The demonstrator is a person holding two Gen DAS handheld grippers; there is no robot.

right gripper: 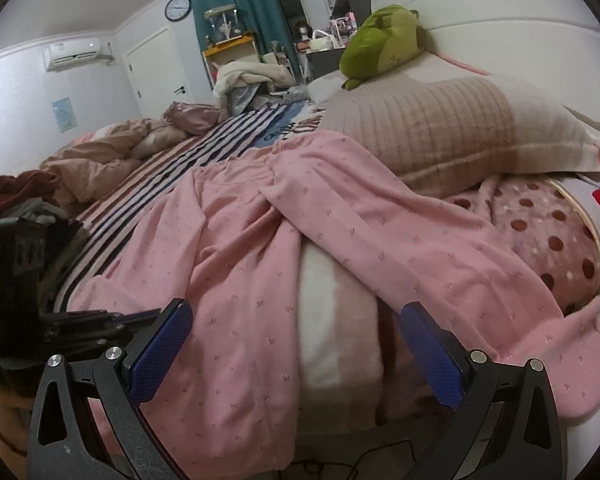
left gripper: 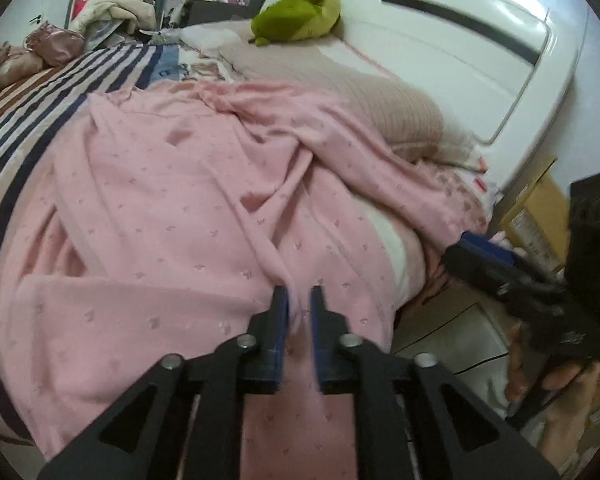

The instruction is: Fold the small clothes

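Observation:
A pink garment with a small print (left gripper: 180, 208) lies spread and creased across the bed, and one part of it hangs over the near edge (right gripper: 240, 240). My left gripper (left gripper: 299, 300) sits low at that near edge; its jaws stand a narrow gap apart, with a ridge of the pink cloth loose between the blue pads. My right gripper (right gripper: 295, 306) is wide open above the hanging part of the garment and holds nothing. In the left wrist view it shows at the right (left gripper: 486, 246), held by a hand (left gripper: 540, 384).
A beige ribbed pillow (right gripper: 440, 128) and a green plush toy (right gripper: 380, 36) lie against the white headboard (left gripper: 460, 60). A pink dotted blanket (right gripper: 540, 232) lies under the garment's right side. The striped sheet (right gripper: 160, 168) stretches left, with dark clothes (right gripper: 20, 196) piled there. A cardboard box (left gripper: 540, 208) stands beside the bed.

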